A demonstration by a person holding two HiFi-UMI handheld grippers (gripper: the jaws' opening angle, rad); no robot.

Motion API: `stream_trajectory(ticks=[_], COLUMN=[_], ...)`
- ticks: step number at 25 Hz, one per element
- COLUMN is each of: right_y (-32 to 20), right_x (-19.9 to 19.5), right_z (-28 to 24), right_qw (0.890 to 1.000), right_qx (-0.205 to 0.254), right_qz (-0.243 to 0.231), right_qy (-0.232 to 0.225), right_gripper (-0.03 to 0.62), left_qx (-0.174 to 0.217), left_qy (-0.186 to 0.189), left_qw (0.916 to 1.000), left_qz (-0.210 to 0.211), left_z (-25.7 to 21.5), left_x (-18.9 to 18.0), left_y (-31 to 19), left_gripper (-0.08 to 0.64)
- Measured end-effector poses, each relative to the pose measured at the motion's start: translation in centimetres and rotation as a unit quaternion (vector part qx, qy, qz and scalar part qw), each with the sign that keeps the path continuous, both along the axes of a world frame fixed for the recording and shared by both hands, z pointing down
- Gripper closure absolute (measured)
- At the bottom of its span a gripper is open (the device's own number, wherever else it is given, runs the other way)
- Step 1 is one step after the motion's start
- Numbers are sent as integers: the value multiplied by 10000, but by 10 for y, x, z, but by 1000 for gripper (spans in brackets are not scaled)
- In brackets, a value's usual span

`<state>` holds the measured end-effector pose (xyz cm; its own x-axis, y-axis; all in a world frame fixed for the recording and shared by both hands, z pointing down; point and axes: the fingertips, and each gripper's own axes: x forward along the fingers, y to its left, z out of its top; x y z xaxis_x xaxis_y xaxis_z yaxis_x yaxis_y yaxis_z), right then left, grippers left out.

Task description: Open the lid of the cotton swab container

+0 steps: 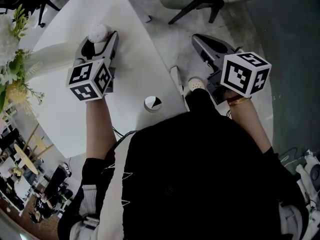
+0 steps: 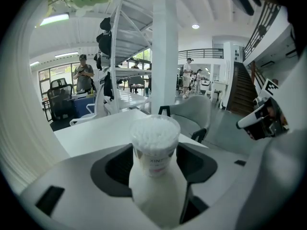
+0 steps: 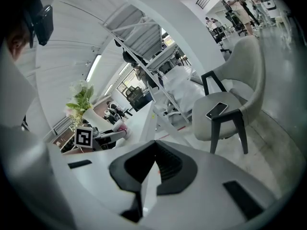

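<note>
1. Clear plastic shows packed white swabs at the top of the container (image 2: 154,137). The left gripper (image 2: 154,176) holds it above the far left of the table (image 1: 135,59).
2. The left jaws are clamped on the container's lower body, with its top pointing away from the hand. I cannot tell whether a see-through lid covers the swabs.
3. The right gripper (image 3: 153,150) has its jaws pressed together with nothing between them. It hangs over the floor to the right, well apart from the container.
4. A small round black-and-white disc (image 1: 153,103) lies near the table's near edge. I cannot tell what it is.
5. Risks:
   - Prying with closed jaws may twist the container in the left grip, since only its lower part is held.
   - If the lid pops off while the top tilts forward, swabs could spill onto the table.
   - A clear lid edge is hard to find, so the right jaws may slip off it.
</note>
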<state>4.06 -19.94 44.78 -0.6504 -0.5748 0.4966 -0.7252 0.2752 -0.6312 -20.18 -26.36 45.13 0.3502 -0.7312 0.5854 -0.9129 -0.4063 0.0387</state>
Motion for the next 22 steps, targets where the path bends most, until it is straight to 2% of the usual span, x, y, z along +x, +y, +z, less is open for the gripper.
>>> stream_trajectory(ticks=[13,22], right_y=[2,13], right_x=[-4,-15], right_z=[-10,-31], right_qw=[9998,9975], right_qx=[82,292], right_qz=[-163,-636], right_qy=[-62,-137], right_gripper=[588,588], left_qx=[-146,37], left_qy=[95,240], left_qw=[9998,9997], left_qz=[116,83], left_z=[-3,-25], left_x=[7,21], left_y=[21,61], left_gripper=[288,291])
